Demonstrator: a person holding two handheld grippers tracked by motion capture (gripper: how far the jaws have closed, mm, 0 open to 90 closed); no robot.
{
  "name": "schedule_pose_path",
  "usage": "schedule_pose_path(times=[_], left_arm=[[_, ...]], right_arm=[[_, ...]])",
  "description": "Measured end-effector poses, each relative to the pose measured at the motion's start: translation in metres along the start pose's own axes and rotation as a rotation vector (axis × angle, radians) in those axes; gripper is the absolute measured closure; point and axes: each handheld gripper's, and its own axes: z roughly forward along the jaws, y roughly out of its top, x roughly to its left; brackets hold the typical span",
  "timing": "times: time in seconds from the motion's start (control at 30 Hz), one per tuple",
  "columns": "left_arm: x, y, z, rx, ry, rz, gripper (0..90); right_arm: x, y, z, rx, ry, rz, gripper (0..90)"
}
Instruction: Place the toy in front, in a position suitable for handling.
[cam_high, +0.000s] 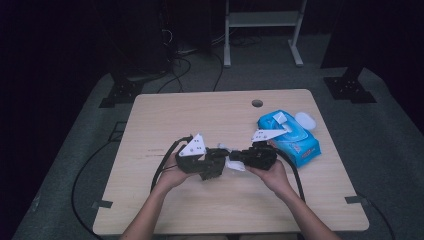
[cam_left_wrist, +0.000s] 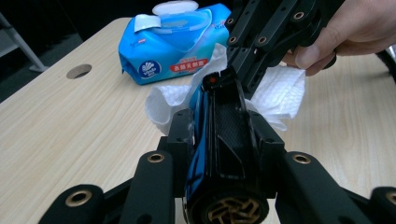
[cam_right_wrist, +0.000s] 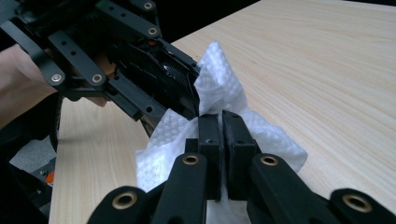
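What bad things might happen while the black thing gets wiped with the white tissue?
1. The right gripper pinches only a small fold of the wet wipe, so it may slip out or tear.
2. The left gripper clamps the black device from its sides; a hard rub might twist it loose.
3. The wipes pack lies near the table edge and might get nudged off.

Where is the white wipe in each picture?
High view: the white wipe lies mid-table between the two grippers.
Left gripper view: centre, behind the black and blue object held in the jaws.
Right gripper view: centre, pinched in the closed jaws.
Shared landmark: the wooden table.
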Motion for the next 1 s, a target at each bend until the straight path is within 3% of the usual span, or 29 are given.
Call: schedule_pose_path(times=[0.17,0.63,1.0], left_arm=[[-0.001,-0.005,0.001,-0.005,-0.001,-0.002,66.9],[0.004,-0.017,-0.016,-0.033,-0.007,-0.076,66.4],[0.005,-0.026,-0.024,-0.075,0.005,-0.089,66.6]], right_arm=[[0.001,0.001,-0.001,-0.02,0.013,0.005,86.9],[0.012,0.014,0.01,-0.01,0.013,-0.051,86.8],[0.019,0.021,0.019,-0.013,0.027,-0.073,87.0]])
